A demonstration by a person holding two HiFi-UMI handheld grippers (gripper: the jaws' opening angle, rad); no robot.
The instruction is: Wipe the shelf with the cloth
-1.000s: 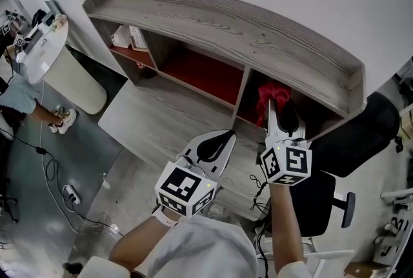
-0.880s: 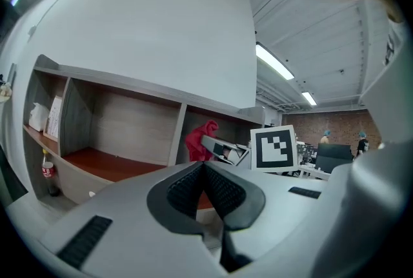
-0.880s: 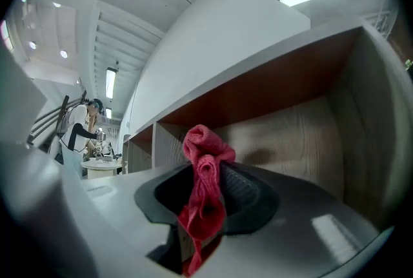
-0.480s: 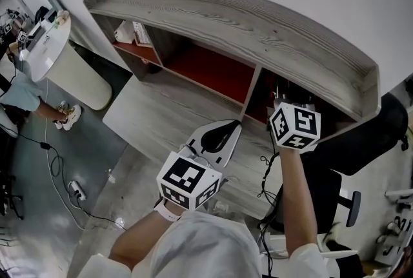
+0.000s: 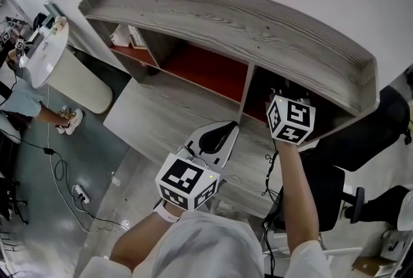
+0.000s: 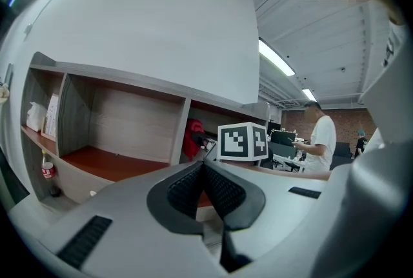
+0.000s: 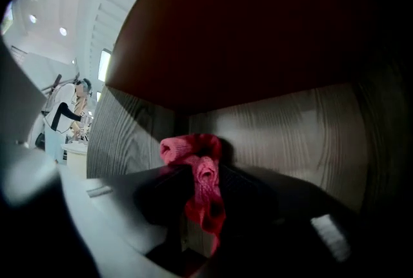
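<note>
Shelf: grey wood-grain unit (image 5: pixel 258 25) standing along the back edge of the bench (image 5: pixel 161 119), split into three open compartments.
Cloth: red (image 7: pixel 187 149), bunched, inside the right-end compartment, close to the back corner where its left wall meets the back panel.
Right tool: (image 7: pixel 205 175) reaches into that compartment, jaws pinched on the cloth, which hangs down between them.
Left tool: (image 5: pixel 222 131) jaws pressed together with nothing between them, held over the bench near its front edge, in front of the shelf's right divider.
Left compartment: white packets (image 5: pixel 129 36) at the shelf's left end.
</note>
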